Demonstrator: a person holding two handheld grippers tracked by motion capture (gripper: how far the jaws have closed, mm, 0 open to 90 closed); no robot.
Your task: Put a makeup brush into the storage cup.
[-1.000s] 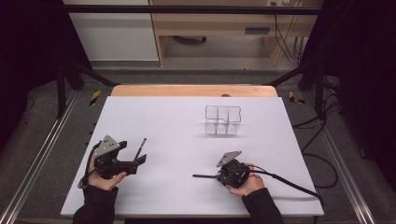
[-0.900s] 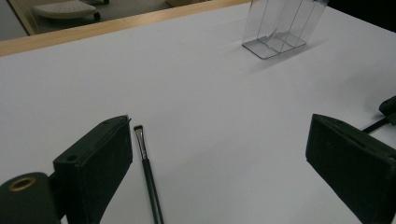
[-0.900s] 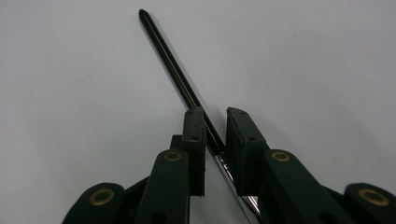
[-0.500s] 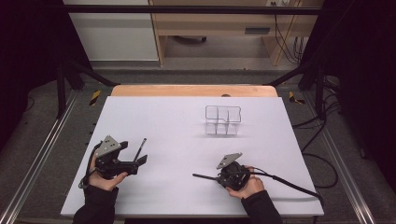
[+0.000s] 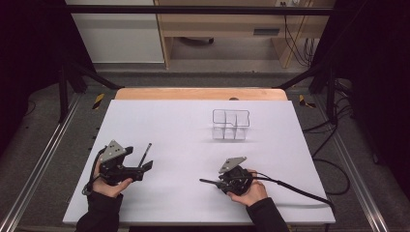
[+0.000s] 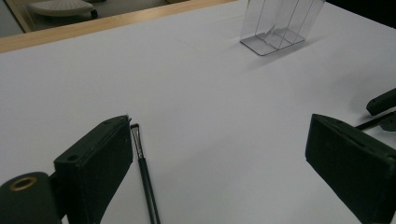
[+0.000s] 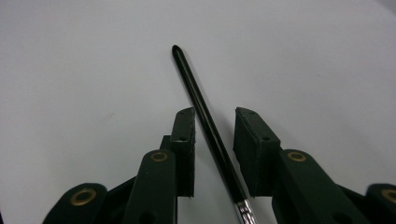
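Right gripper view: the right gripper (image 7: pixel 214 119) has just been opening, its fingers (image 7: pixel 254 140) parted around the brush (image 7: pixel 205 112), judged released onto the tabletop (image 7: pixel 93 70); left gripper (image 6: pixel 219 154) open.

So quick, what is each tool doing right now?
Left tool: open, holding nothing, a brush beside it.
Right tool: open, just loosening, another brush between its jaws.
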